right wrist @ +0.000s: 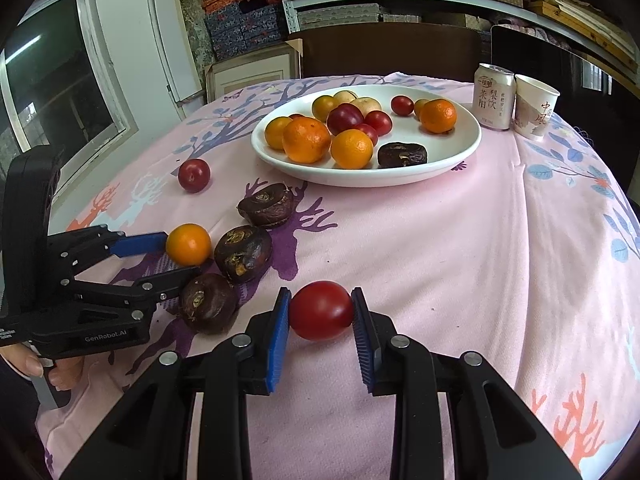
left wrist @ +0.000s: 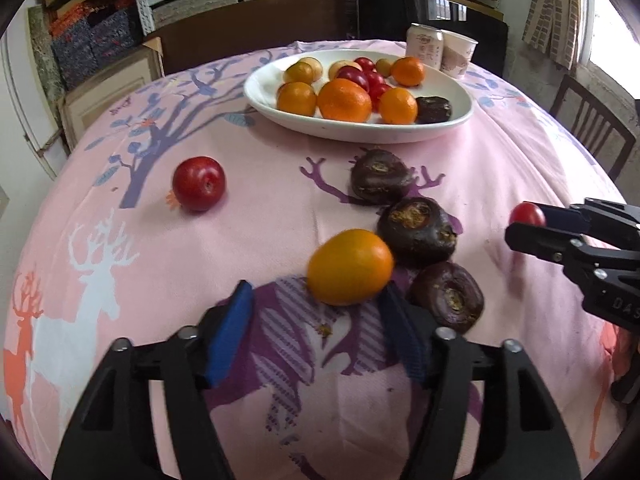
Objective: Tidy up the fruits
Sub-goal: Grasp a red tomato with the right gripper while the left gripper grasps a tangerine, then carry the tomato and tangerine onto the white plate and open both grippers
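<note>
At a table spread with a pink deer-print cloth (right wrist: 460,240), I work two hand-held grippers to gather loose fruit into the white plate (right wrist: 448,168) at twelve o'clock, already carrying oranges, red fruit and one dark water chestnut.

My right gripper (right wrist: 321,316) has its blue pads set against either side of a small red tomato (right wrist: 321,310); the jaws are narrowed to the fruit's width and look to be gripping it, low over the cloth. My left gripper (left wrist: 316,308) stands wide open, its pads flanking a small orange (left wrist: 350,267) at its twelve o'clock; the right pad is beside the fruit, the left well apart from it, so nothing is held yet.

Three dark water chestnuts (left wrist: 418,232) lie just beside the orange at its two to four o'clock, and a red plum (left wrist: 199,184) sits alone at ten o'clock.

I judge the step in hand to be picking up. Next the left jaws must close on the orange without nudging the chestnut touching it, then both fruits lift toward the plate.
</note>
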`<control>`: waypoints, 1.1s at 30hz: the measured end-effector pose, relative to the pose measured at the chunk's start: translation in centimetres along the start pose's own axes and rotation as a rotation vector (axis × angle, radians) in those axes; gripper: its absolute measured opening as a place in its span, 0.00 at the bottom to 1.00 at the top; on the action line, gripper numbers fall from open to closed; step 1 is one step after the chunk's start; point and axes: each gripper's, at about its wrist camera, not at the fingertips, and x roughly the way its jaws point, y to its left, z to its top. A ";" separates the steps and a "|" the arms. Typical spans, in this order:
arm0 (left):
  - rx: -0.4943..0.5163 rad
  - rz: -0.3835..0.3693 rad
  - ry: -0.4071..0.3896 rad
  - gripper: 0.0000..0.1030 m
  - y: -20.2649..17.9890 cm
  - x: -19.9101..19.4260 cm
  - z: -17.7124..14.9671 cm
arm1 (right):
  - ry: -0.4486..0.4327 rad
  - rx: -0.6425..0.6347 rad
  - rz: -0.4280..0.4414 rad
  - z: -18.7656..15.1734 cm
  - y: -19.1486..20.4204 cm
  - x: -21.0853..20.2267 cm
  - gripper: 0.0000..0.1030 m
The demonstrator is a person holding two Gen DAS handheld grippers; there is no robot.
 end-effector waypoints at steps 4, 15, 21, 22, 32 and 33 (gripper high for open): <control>0.037 0.006 -0.009 0.68 -0.1 0.4 0.6 | 0.003 -0.006 0.005 0.0 0.2 0.0 0.30; 0.064 -0.068 0.001 0.32 -1.3 0.4 1.6 | -0.017 0.006 0.006 0.0 -0.1 -0.3 0.30; 0.066 -0.074 -0.067 0.33 -1.4 -3.2 3.1 | -0.139 0.055 0.017 1.1 -0.5 -3.2 0.30; 0.066 -0.071 -0.080 0.33 -1.4 -3.8 3.7 | -0.158 0.054 0.010 1.4 -0.5 -3.7 0.30; -0.033 -0.088 -0.122 0.33 -0.2 -2.6 12.0 | -0.266 -0.036 -0.085 8.1 -0.9 -3.5 0.30; -0.042 -0.091 -0.114 0.33 0.0 -1.7 12.7 | -0.263 -0.036 -0.089 8.6 -1.1 -2.8 0.30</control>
